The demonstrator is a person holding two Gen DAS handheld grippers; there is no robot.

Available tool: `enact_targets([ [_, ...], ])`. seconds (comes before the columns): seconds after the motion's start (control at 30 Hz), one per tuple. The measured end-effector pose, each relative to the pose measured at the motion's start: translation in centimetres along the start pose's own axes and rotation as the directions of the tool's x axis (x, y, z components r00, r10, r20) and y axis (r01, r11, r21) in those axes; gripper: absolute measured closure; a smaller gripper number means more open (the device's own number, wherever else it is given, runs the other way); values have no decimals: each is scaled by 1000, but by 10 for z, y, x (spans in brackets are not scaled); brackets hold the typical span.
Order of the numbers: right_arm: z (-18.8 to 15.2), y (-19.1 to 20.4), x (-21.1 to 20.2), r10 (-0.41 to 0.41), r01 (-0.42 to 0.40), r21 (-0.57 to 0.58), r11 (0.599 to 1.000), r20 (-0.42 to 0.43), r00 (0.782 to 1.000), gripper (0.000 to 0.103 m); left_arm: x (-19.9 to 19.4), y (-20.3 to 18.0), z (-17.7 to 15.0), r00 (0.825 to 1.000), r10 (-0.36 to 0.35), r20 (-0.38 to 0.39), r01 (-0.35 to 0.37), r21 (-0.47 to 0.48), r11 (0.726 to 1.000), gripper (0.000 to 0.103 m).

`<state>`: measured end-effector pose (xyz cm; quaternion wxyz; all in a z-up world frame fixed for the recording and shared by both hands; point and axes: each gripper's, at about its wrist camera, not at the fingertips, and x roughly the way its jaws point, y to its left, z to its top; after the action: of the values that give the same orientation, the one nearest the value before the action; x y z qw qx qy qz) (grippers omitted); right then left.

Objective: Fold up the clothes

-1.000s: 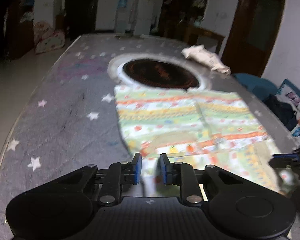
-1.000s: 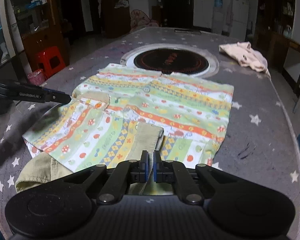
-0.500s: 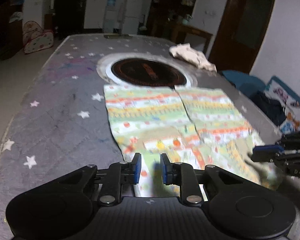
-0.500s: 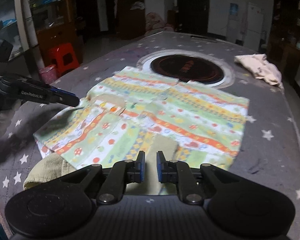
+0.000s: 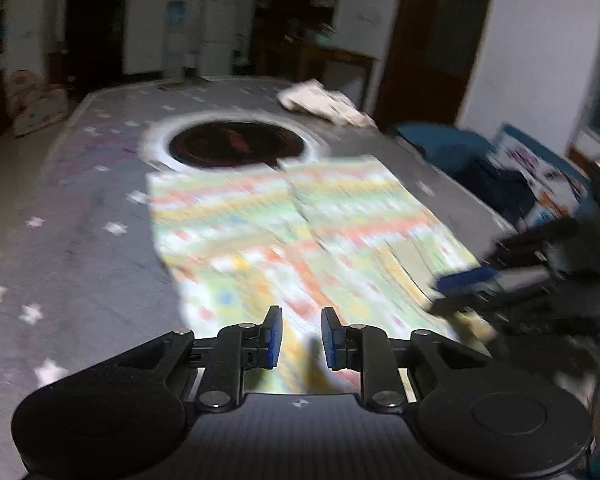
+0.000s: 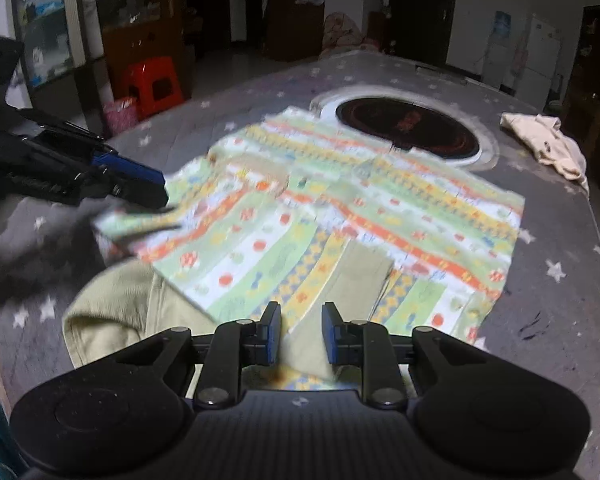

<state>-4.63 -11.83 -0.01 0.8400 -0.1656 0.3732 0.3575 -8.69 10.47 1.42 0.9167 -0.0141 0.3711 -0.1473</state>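
Observation:
A striped, colourful child's garment (image 6: 340, 208) with olive-green cuffs lies spread on the grey star-patterned table (image 6: 560, 320). My right gripper (image 6: 302, 334) is open just above an olive cuff (image 6: 352, 280) at the garment's near edge, holding nothing. My left gripper (image 5: 301, 338) is open too and hovers over the near edge of the garment (image 5: 300, 232), which shows through the gap. The right wrist view shows the left gripper (image 6: 140, 184) at the garment's left side, beside a raised, blurred edge of cloth. The right gripper (image 5: 472, 284) appears at the right of the left wrist view.
A round dark inset (image 6: 408, 124) with a pale ring sits in the table beyond the garment. A crumpled cream cloth (image 6: 548, 144) lies at the far right. A red stool (image 6: 154, 84) and shelves stand off the table's left; blue cushions (image 5: 460, 152) lie to its right.
The right gripper has opened and let go of the olive cuff it was shut on. The left gripper has moved rightward over the garment's near edge; both views are blurred by motion.

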Motion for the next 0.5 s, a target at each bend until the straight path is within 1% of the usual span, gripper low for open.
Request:
enact_targets([
  [0.07,-3,2,-1,-3,3,-5,1000,0,1000,80,7,-10,-8,1000,9,-29,-8,38,999,80],
  [0.17,-4,2,-7,2,-2,-5,1000,9,1000,79,9,-16,-12,999,29,-35,-26,68,997,80],
  [0.3,-10,3,-8,2,-2,-16,1000,-2,1000,77,-1,-16,-7,999,27,-28,-26,47,999,79],
  [0.37,-11,4,-10,0,0,-24,1000,1,1000,76,-8,-17,-5,999,13,-38,-12,18,1000,79],
  [0.4,-11,4,-12,2,-2,-25,1000,4,1000,75,-11,-17,-4,999,4,-44,-4,1,1000,76],
  [0.43,-11,5,-15,5,-5,-25,1000,8,1000,70,-14,-17,-3,998,-8,-55,7,-23,1000,70],
  [0.47,-12,5,-18,4,-4,-33,999,8,1000,67,-17,-17,-2,997,-27,-68,23,-55,998,67],
  [0.5,-14,5,-21,1,0,-45,999,5,1000,67,-19,-17,-2,996,-42,-79,35,-80,996,61],
])
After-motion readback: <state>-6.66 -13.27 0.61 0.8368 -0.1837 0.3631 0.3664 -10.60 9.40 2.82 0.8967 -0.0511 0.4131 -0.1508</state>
